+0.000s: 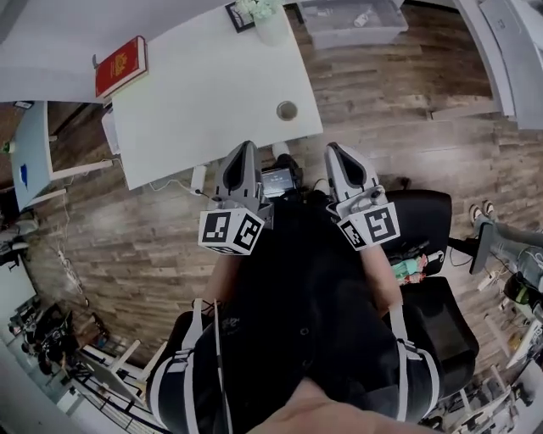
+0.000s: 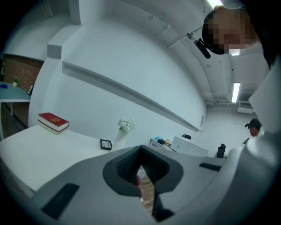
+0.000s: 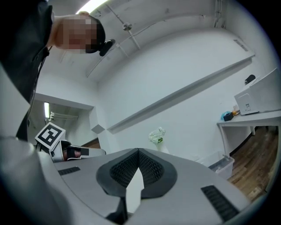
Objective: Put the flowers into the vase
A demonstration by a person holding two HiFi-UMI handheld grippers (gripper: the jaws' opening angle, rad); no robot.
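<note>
Wooden flooring is seen around one white table (image 1: 212,93). On that table, one vase (image 1: 271,32) is set at the far edge, and one bunch of white flowers (image 1: 254,8) is already standing in it. One small dark picture frame (image 1: 239,17) is placed just beside the vase. One red book (image 1: 121,65) is laid at the table's left corner, and one small round object (image 1: 287,110) is seen by its near edge. Two grippers are held short of that near edge, well apart from the vase: the left gripper (image 1: 245,148) and the right gripper (image 1: 338,150), each with its jaws brought together on nothing.
</note>
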